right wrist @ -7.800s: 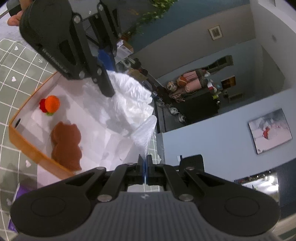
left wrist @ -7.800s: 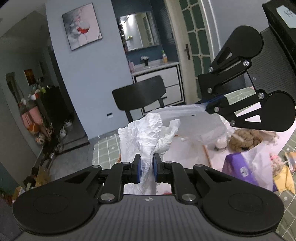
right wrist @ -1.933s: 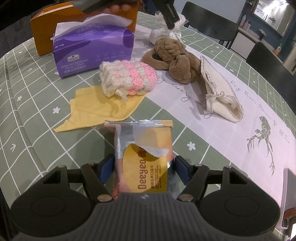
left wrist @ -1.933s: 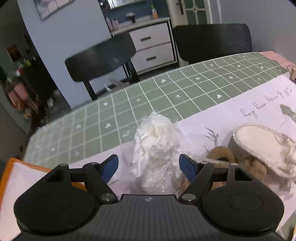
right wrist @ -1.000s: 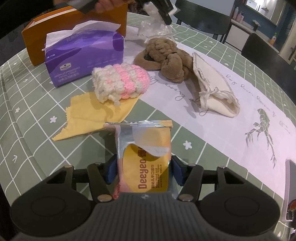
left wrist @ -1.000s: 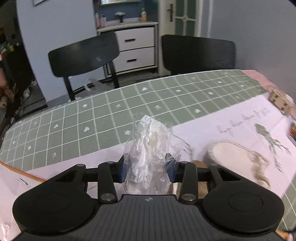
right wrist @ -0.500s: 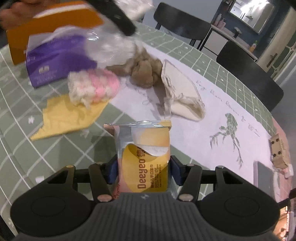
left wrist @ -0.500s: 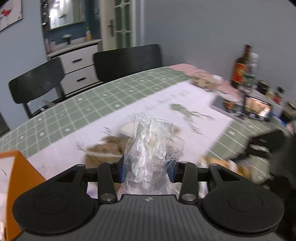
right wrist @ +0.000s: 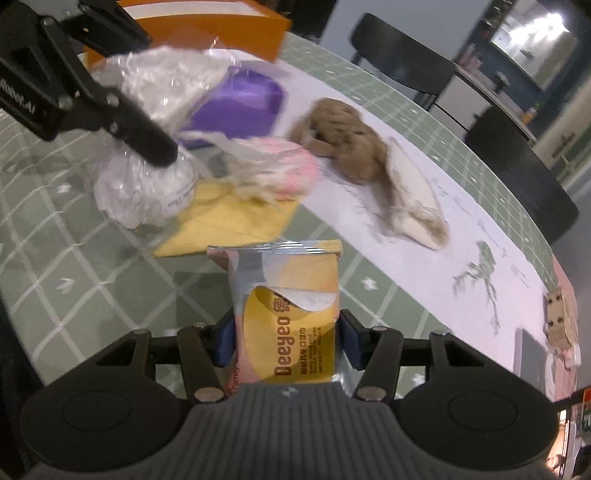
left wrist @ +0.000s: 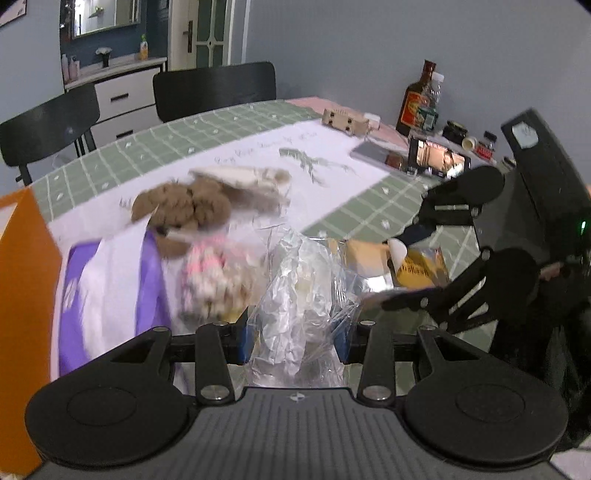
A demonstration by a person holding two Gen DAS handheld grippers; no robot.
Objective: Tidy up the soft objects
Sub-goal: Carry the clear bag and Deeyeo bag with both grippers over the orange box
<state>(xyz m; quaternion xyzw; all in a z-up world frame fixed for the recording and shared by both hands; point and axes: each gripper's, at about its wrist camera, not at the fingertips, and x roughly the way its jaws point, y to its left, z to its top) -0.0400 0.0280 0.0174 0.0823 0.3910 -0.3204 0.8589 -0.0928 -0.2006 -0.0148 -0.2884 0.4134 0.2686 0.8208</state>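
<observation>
Closest to hand, the right gripper point(right wrist: 287, 341) is clamped on a yellow wipes packet point(right wrist: 286, 317), its pads pressing both sides, holding it above the green checked table point(right wrist: 66, 273). The left gripper point(left wrist: 293, 338) has its pads closed on a crinkly clear bag point(left wrist: 299, 291) with something white inside; from the right wrist view the bag hangs from that gripper over the near part of the table.

Just beyond the bag lies a flat yellow cloth point(right wrist: 232, 221), with a pink and white knitted piece point(right wrist: 280, 173) resting on its far edge. Behind that sits a purple tissue pack point(right wrist: 240, 103), and next to it a brown plush toy point(right wrist: 340, 136) touching a cream drawstring pouch point(right wrist: 410, 199) on the white runner. Further back stands the orange box point(right wrist: 207, 22), and at the far end of the table a bottle point(left wrist: 415, 99) and some small clutter, with black chairs point(left wrist: 214, 88) behind.

As I judge it, both hands are mid-carry, each with one soft item lifted and neither yet put away. The orange box looks like the likely destination. The next move calls for bringing each load over the box's open top and loosening the grip only once it is above the inside. The bag is slippery and loose, so it may sag or catch on the rim.
</observation>
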